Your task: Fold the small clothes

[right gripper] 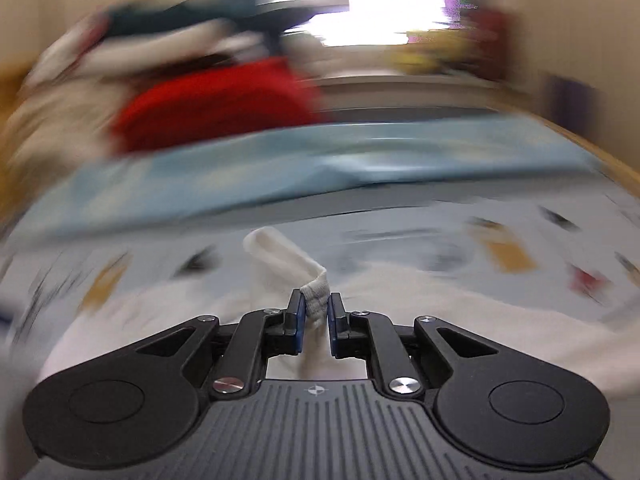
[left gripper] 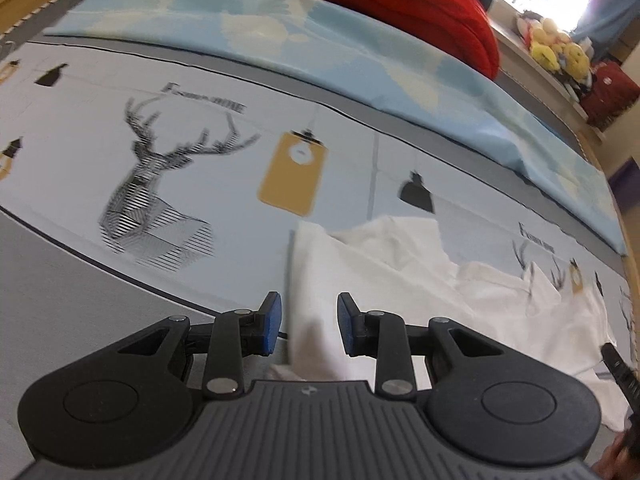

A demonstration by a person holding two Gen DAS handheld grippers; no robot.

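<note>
Your left tongs (left gripper: 308,326): spread wide, blue pads (left gripper: 271,322) clear of cloth, nothing held. White garment (left gripper: 400,280): rumpled on bed sheet (left gripper: 224,184), running from between pads out to 3 o'clock. Sheet print: deer head (left gripper: 160,184) at 10 o'clock, mustard tag (left gripper: 294,172) at 12. Light blue blanket (left gripper: 360,60) beyond, red blanket (left gripper: 400,4) at 1 o'clock.

Your right tongs (right gripper: 314,316): narrow, pinching ribbed hem (right gripper: 316,294) of white garment (right gripper: 280,248), which folds over toward 11 o'clock. Right view heavily blurred; background details uncertain.
</note>
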